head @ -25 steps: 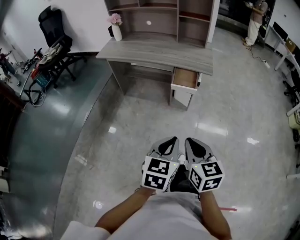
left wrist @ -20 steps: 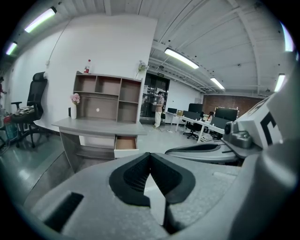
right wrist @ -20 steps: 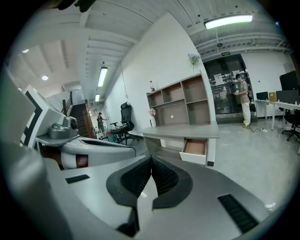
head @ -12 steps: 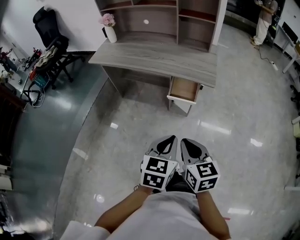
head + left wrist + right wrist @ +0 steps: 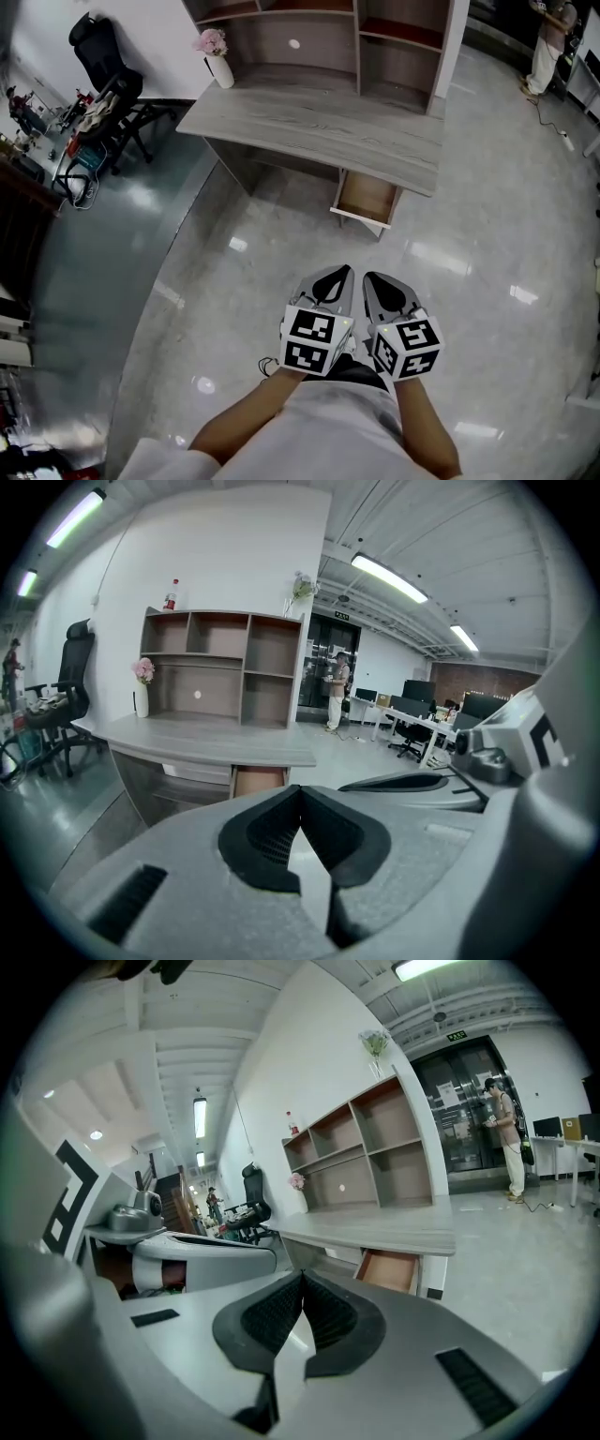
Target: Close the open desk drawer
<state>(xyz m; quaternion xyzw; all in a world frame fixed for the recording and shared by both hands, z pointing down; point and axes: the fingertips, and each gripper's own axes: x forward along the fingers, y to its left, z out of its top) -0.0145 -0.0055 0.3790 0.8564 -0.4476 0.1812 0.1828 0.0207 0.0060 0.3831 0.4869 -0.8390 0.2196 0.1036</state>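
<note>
In the head view, the open light-wood desk drawer [image 5: 366,197] is seen pulled out under the grey wood-grain desk [image 5: 319,117], well apart from the left gripper [image 5: 341,274] and right gripper [image 5: 369,279]. In the left gripper view, the jaws are seen pressed together with nothing held. The same is shown in the right gripper view. The approach is judged to be in hand. Next, the drawer front must be reached and pushed in.
</note>
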